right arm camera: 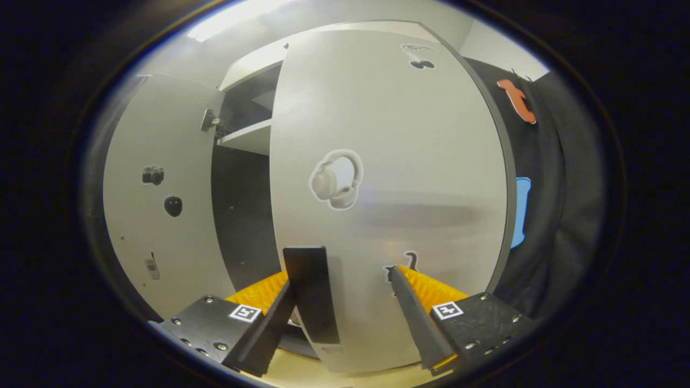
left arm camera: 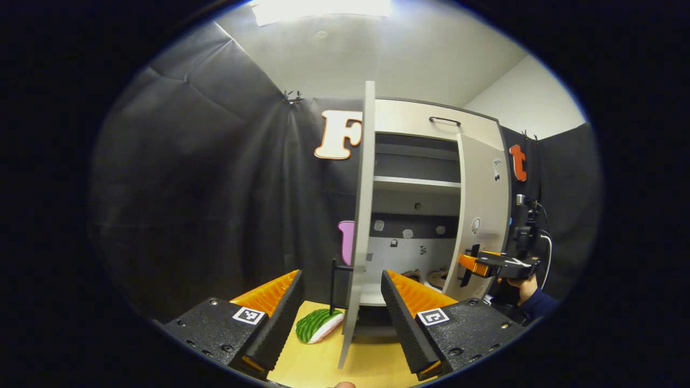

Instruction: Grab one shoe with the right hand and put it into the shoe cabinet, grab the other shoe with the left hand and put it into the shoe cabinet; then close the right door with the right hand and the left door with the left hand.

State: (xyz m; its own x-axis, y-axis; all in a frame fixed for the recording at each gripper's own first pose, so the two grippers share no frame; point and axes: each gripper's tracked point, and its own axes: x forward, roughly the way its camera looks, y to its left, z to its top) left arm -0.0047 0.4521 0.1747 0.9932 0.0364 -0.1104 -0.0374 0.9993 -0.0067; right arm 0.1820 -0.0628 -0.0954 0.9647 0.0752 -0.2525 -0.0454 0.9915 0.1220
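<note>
My left gripper [left arm camera: 340,302] hangs with its fingers spread wide, nothing between them but the edge of the left door [left arm camera: 360,226], which I see almost end-on, standing open toward me. Neither finger touches it. Past that edge the cabinet [left arm camera: 431,121] is open: a shelf [left arm camera: 415,183] up high, and down on the bottom level two pale shapes that I take to be the shoes [left arm camera: 439,276], though they are too small and half hidden to be sure. A watermelon-slice toy [left arm camera: 318,325] lies on the table [left arm camera: 372,364] just left of the door's foot.

Off to the right, my right gripper [left arm camera: 468,264] is at the right door [left arm camera: 482,215], with my hand [left arm camera: 522,284] behind it.

From the right gripper [right arm camera: 342,302] itself, the right door [right arm camera: 399,178] stands close ahead, partly swung in. My fingers are apart here too. The door's dark handle [right arm camera: 311,293] sits just beside the left finger [right arm camera: 269,323]; the right finger [right arm camera: 418,318] lies close over the door's face, gripping nothing. The left door [right arm camera: 161,199] stands open beyond, the dark interior between the two.
</note>
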